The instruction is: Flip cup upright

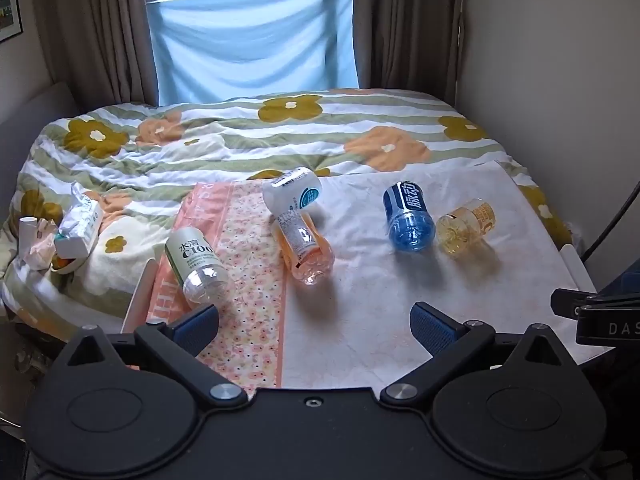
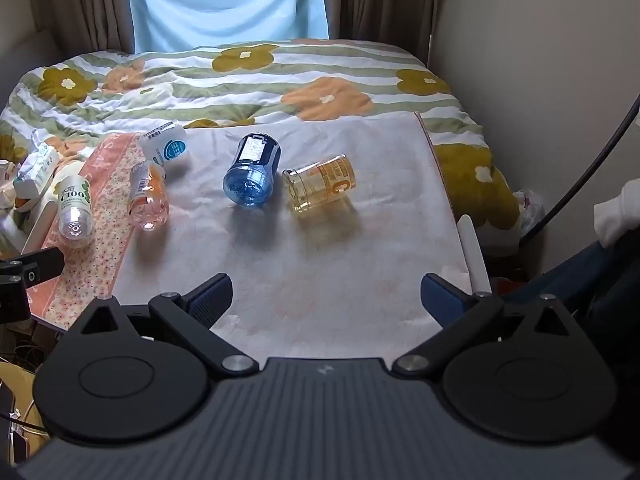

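Several cut-bottle cups lie on their sides on a cloth-covered board. A yellow cup (image 1: pixel 466 226) (image 2: pixel 320 188) lies at the right, a blue cup (image 1: pixel 409 216) (image 2: pixel 253 176) beside it. An orange cup (image 1: pixel 306 246) (image 2: pixel 148 198) and a white cup (image 1: pixel 292 194) (image 2: pixel 166 148) touch near the middle. A green-label clear cup (image 1: pixel 196 264) (image 2: pixel 75 212) lies at the left. My left gripper (image 1: pixel 314 322) is open and empty near the board's front edge. My right gripper (image 2: pixel 326 296) is open and empty, short of the blue and yellow cups.
The board (image 1: pixel 400 320) (image 2: pixel 320 260) rests on a flowered quilt (image 1: pixel 280 132) (image 2: pixel 240 76). A tissue pack (image 1: pixel 78 220) (image 2: pixel 34 168) and small clutter lie at the left. A wall (image 1: pixel 560 60) stands at the right, curtains (image 1: pixel 92 32) behind.
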Tool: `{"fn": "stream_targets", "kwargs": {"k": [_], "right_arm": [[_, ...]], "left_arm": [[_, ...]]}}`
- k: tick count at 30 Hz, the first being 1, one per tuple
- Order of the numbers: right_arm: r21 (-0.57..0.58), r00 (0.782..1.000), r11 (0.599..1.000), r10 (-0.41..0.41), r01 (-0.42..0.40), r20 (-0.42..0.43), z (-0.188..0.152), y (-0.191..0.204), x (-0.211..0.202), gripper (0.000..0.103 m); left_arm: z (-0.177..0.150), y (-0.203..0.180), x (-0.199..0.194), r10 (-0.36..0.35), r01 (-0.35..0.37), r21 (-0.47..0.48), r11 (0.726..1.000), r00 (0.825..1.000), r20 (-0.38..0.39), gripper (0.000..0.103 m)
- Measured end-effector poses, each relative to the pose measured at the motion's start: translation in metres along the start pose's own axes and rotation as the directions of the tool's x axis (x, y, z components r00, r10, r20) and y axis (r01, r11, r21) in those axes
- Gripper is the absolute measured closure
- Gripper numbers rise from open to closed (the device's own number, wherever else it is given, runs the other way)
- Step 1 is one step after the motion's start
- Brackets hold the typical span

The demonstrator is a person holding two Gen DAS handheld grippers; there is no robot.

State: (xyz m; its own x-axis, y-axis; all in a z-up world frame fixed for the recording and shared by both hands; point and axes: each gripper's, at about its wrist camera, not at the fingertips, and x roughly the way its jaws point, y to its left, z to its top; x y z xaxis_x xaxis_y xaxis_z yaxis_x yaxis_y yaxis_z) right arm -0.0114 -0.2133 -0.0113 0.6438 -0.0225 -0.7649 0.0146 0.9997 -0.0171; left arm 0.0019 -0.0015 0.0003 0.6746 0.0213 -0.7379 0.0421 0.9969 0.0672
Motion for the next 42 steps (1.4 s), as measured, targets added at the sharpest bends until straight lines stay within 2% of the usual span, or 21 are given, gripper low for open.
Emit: {"fn": "stream_targets", "kwargs": {"k": [13,21,24,42], "right_arm": [[0.001,1.000,1.000,0.005,-0.005,0.002,-0.007,-0.004,0.001,0.000],[0.003,1.000,1.000,0.005,-0.005,0.008,0.003,0.006,-0.006,0.000],[0.014,1.000,1.000,0.013,-0.013,0.015,-0.005,-0.003,-0.008,0.000],[0.001,0.999,1.000,0.022,-0.022,0.024,-0.004,-0.003,-0.011,0.000]], "left_arm": [[-0.004,0.005,-0.008,-0.008,0.008,0.001,1.000,1.000,0.027,0.000],[-0.004,0.004,-0.009,-0.007,0.007,0.003,1.000,1.000,0.026,0.000],[-0.004,0.003,-0.010,-0.006,0.006,0.004,1.000,1.000,0.027,0.000],[-0.004,-0.001,-0.017,-0.007,0.007,-0.011,1.000,1.000,0.028,0.000]]}}
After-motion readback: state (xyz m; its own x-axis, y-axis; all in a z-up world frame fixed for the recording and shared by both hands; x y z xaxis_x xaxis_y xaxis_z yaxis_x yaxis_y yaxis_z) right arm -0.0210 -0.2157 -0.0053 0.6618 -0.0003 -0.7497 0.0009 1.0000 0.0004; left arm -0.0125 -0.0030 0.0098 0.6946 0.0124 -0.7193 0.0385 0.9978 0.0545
